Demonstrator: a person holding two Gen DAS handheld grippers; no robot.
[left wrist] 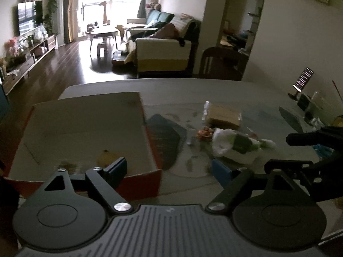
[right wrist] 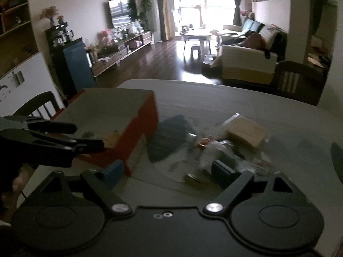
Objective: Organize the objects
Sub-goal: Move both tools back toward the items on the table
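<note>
An open cardboard box (left wrist: 85, 124) with red sides stands at the table's left, and a small yellowish object (left wrist: 106, 157) lies on its floor. My left gripper (left wrist: 169, 170) is open and empty, its left finger over the box's near right corner. Right of the box lie a dark blue mat (left wrist: 165, 137), a wooden block (left wrist: 224, 115) in clear wrap, a small orange item (left wrist: 204, 133) and a white-and-green packet (left wrist: 233, 143). My right gripper (right wrist: 168, 171) is open low over the table, with a small gold object (right wrist: 193, 180) lying between its fingers.
A phone on a stand (left wrist: 303, 79) and small containers sit at the table's far right, near a dark oval object (left wrist: 291, 117). Chairs (left wrist: 220, 64) stand at the table's far and left sides. Beyond is a living room with a sofa (left wrist: 163, 53).
</note>
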